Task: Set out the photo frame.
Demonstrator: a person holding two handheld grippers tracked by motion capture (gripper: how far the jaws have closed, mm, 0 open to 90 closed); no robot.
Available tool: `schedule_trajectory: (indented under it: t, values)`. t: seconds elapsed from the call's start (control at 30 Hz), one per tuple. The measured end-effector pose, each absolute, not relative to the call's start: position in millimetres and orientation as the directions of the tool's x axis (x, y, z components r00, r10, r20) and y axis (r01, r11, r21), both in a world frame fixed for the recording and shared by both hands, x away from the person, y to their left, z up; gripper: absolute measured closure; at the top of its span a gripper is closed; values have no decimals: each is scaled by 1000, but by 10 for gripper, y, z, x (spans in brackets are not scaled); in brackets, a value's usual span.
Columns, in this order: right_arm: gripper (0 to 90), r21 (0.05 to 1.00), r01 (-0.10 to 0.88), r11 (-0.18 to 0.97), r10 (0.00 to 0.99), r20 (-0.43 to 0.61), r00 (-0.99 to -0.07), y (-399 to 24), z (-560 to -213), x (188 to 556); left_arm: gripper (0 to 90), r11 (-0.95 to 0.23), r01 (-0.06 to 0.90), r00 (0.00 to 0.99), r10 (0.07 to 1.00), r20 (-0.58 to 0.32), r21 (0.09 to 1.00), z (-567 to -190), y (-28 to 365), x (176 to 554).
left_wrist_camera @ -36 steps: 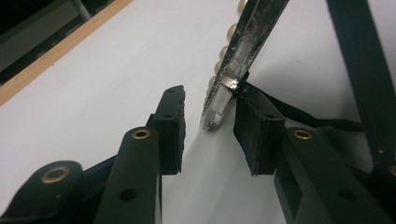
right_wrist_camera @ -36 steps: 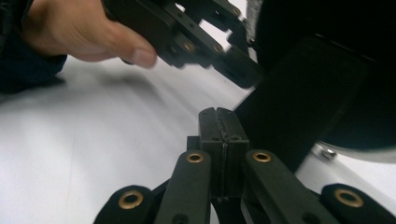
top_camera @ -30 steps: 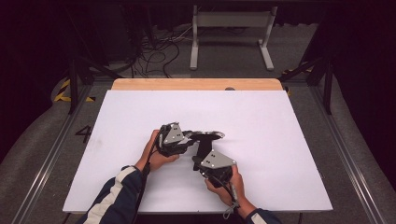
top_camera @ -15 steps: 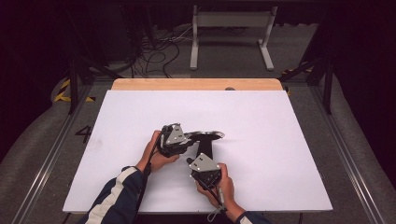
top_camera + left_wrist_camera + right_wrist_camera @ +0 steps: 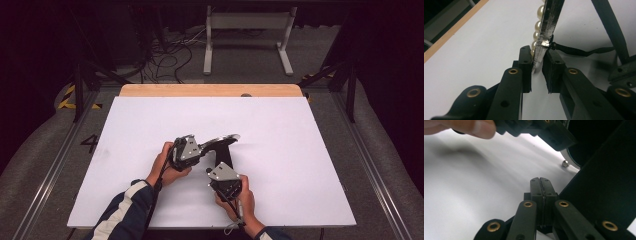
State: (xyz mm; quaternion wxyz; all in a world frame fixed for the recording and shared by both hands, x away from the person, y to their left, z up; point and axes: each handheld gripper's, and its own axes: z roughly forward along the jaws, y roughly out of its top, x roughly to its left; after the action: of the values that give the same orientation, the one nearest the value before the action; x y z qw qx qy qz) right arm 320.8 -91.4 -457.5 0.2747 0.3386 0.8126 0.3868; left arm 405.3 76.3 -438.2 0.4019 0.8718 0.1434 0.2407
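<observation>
Pearl-edged frame [image 5: 546,27] stands tilted near the desk's [image 5: 300,150] middle, its lower edge pinched by the left gripper [image 5: 537,67]; the right gripper [image 5: 540,195], jaws pressed together empty, sits just beside its black stand [image 5: 223,156].

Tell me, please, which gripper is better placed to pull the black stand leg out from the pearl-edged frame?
Probably the right gripper: its jaws are shut on nothing, right beside the black stand leg. The left gripper is already clamped on the pearl-edged frame, steadying it.
</observation>
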Motion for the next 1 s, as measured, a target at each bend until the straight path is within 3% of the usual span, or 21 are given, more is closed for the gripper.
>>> schedule_trajectory:
  t: [0.1, 0.63, 0.87, 1.0]
  values:
    - [900, 812, 350, 468, 768, -177, -615, -952, -4587, 3201, 793, -656, 41, 835, 437, 336, 753, -4364, 761, 4024]
    - [900, 814, 403, 419, 792, -110, -600, -1166, -4582, 3262, 791, -644, 37, 842, 432, 323, 764, -4376, 754, 4008]
    - [900, 816, 410, 408, 793, -95, -601, -1227, -4582, 3281, 699, -627, 56, 838, 453, 306, 777, -4424, 739, 4060]
    - [900, 815, 407, 413, 793, -103, -600, -1228, -4582, 3283, 717, -631, 58, 843, 446, 301, 774, -4459, 723, 4083]
